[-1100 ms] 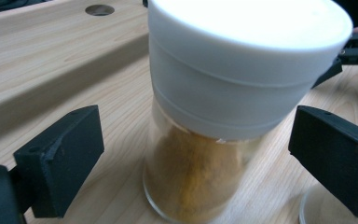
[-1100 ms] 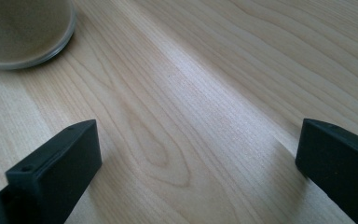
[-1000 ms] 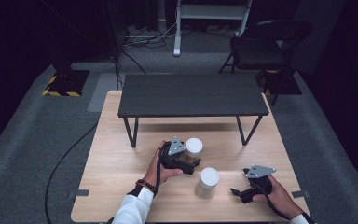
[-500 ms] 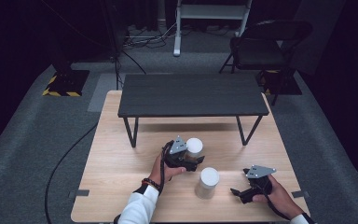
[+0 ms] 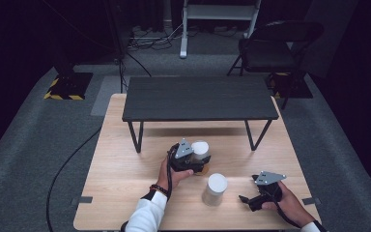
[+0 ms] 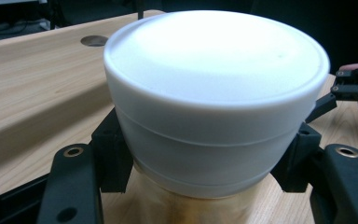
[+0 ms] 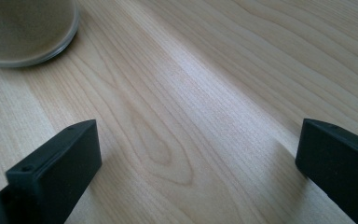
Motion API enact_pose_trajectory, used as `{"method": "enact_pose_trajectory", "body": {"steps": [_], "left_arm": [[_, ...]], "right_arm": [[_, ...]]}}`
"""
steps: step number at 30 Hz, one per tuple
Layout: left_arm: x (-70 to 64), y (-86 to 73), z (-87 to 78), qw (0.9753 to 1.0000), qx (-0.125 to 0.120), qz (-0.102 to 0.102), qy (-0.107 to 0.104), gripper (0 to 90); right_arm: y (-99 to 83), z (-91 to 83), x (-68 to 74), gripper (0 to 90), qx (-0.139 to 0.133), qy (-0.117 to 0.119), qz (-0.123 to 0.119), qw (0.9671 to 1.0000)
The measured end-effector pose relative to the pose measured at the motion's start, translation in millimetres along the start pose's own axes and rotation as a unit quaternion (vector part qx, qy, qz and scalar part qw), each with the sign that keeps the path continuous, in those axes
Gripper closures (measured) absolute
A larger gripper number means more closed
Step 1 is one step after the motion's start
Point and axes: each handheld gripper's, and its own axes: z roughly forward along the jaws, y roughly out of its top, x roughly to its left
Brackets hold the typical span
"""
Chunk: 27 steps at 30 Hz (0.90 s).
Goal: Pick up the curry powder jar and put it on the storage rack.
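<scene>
**Left gripper clamps a white-lidded jar; right gripper rests spread on the table**

In the high view, the left gripper (image 5: 193, 159) sits just below the centre of the frame, on the light wooden table (image 5: 121, 193), with its jaws pinching a white-lidded jar (image 5: 201, 151). The left gripper view shows the hold up close: the two black jaws press against either side of the jar (image 6: 214, 121) just under the wide white lid, and an amber, translucent body shows beneath it at the bottom centre of the frame.

A second white-lidded jar (image 5: 215, 189) stands upright just below and to the right of the first, apart from both grippers. The right gripper (image 5: 251, 200) lies toward the lower right of the high view, near this second jar but not touching it. In the right gripper view its jaws are spread wide over bare wood, holding nothing, and the jar's rounded base (image 7: 25, 32) fills the upper left corner.

A low dark shelf table (image 5: 198, 99) stands across the upper middle of the high view.
</scene>
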Motion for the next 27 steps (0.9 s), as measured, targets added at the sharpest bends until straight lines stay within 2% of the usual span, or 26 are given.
{"method": "enact_pose_trajectory", "body": {"steps": [4, 10, 13, 23, 27], "left_arm": [[-0.7, 3.0, -1.6, 1.0000, 0.006, 0.003, 0.006, 35.1], [-2.2, 7.3, -7.7, 0.9999, -0.007, -0.002, 0.010, 35.2], [-4.3, 13.7, -12.9, 0.9999, -0.009, 0.003, 0.010, 35.2], [-8.6, 36.2, -32.9, 0.9996, -0.021, -0.003, 0.017, 35.2], [-10.6, 45.2, -39.9, 0.9994, -0.027, 0.003, 0.020, 35.2]], "right_arm": [[0.0, 0.0, -0.1, 0.0, 0.000, 0.000, 0.000, 1.0000], [0.0, 0.0, -0.1, 0.0, 0.000, 0.000, -0.001, 1.0000], [0.0, 0.0, -0.1, 0.0, 0.000, 0.000, 0.000, 1.0000], [0.1, 0.0, 0.0, 0.0, 0.000, 0.000, 0.000, 1.0000], [0.1, 0.0, 0.0, 0.0, 0.000, 0.000, 0.000, 1.0000]]}}
